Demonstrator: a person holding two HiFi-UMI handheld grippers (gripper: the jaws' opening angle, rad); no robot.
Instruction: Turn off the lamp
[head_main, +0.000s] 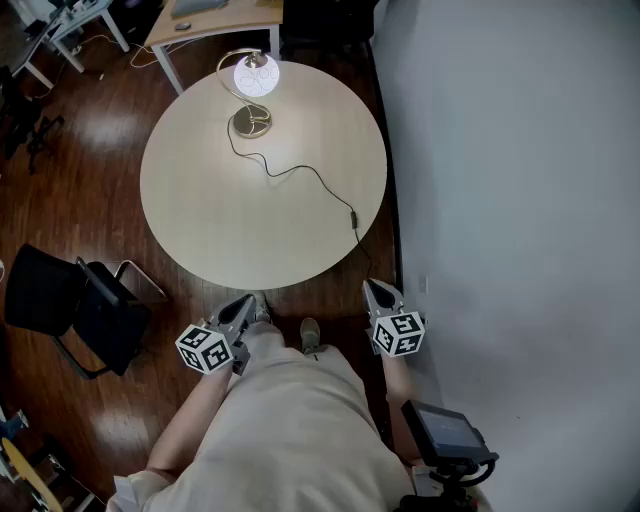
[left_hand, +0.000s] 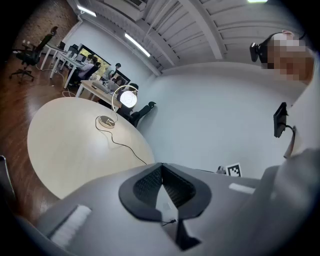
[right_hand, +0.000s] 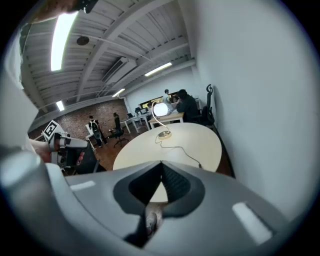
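The lamp (head_main: 254, 80) stands lit at the far side of the round table (head_main: 200, 210), its spiral stem rising from a round base, and its black cord (head_main: 300, 170) snakes across the top to a small inline switch (head_main: 353, 216) near the edge by the wall (head_main: 520, 200). The person stands at the near edge with both tools held low, short of the table. The left gripper (head_main: 247, 303) and the right gripper (head_main: 371, 288) each have their jaws closed together on nothing.
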